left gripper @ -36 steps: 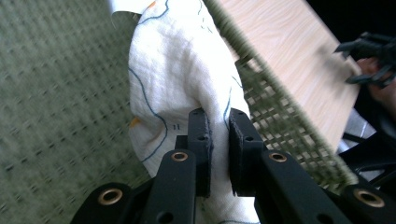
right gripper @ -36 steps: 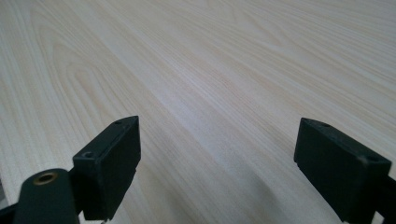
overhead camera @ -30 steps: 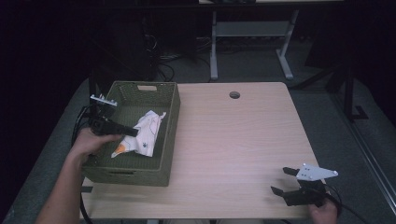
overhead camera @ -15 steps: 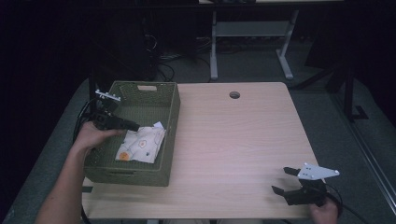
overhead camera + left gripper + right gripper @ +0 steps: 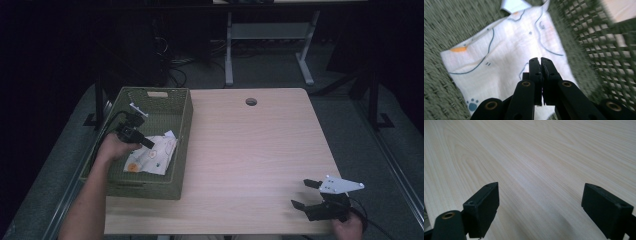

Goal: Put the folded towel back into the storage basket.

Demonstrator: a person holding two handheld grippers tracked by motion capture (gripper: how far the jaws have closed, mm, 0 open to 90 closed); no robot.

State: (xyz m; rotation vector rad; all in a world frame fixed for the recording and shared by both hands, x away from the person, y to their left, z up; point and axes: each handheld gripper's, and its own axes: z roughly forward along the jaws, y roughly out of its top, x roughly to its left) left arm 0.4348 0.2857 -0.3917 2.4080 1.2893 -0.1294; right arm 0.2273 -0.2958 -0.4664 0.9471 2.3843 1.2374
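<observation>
While the left gripper (image 5: 145, 142) hangs inside the green woven basket (image 5: 182, 125), its jaws are pressed together with nothing between them; the left gripper view shows the tips (image 5: 540, 61) above a white printed cloth (image 5: 506, 55). Cloth (image 5: 151, 156) lies flat on the basket floor, toward the near right wall, one corner turned up at its far edge. Blue line drawing, orange patch and a blue paw print visible on it. Basket sits on the table's (image 5: 250, 145) left side, its left wall at or past the table edge and its near wall close to the front edge.

Right gripper (image 5: 307, 194) at the near right corner of the table, low over the wood, jaws wide apart, nothing held; bare woodgrain ahead (image 5: 536, 170). Whole middle and far right of the tabletop is open. Small round hole (image 5: 251, 101) near the far edge.
</observation>
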